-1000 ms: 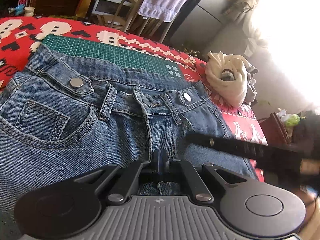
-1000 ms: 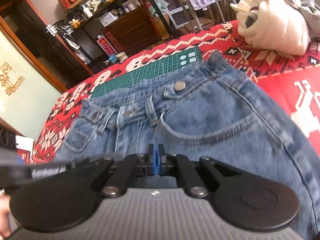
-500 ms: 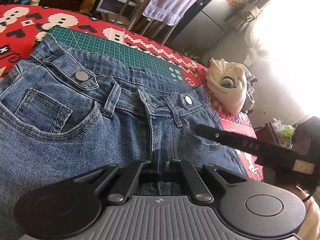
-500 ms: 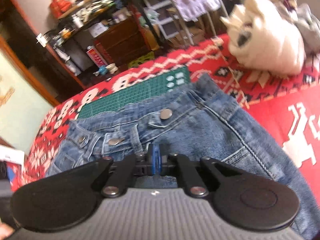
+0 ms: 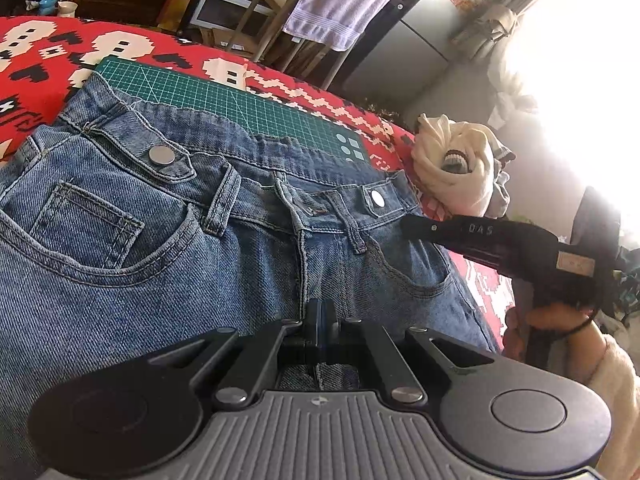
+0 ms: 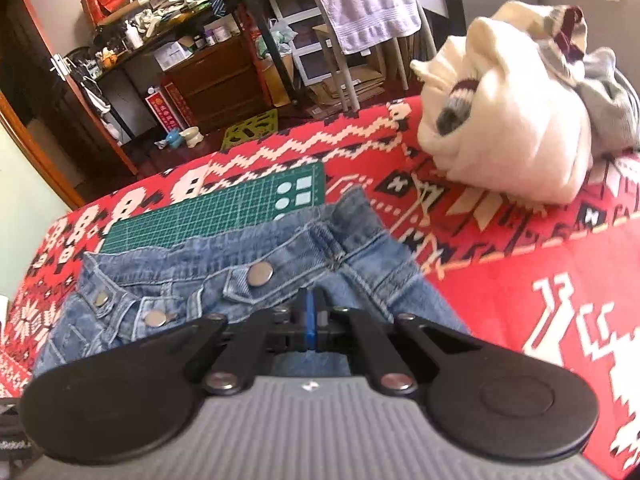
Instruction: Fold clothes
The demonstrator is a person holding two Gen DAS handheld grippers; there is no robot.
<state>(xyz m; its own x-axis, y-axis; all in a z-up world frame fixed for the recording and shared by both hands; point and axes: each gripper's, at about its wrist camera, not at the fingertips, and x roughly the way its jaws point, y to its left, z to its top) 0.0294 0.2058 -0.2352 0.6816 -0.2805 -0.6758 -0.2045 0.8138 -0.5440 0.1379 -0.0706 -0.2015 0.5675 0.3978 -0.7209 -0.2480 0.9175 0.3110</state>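
Note:
Blue denim jeans (image 5: 168,248) lie front side up on the red patterned cloth, waistband away from me over a green cutting mat (image 5: 224,100). My left gripper (image 5: 320,312) is shut, fingers pressed together just over the fly seam; whether it pinches denim I cannot tell. My right gripper (image 6: 310,312) is shut over the jeans (image 6: 224,276) near the waistband's right end. In the left wrist view the right gripper (image 5: 416,226) reaches in from the right over the right waistband corner.
A pile of cream and grey clothes (image 6: 516,120) sits at the far right of the red cloth (image 6: 540,260). Beyond the edge stand a chair with a lilac towel (image 5: 344,4), shelves and a wooden cabinet (image 6: 216,80).
The right gripper has moved forward and to the right, from the jeans' middle toward the right waistband corner. The left gripper has stayed over the fly seam, tilting slightly.

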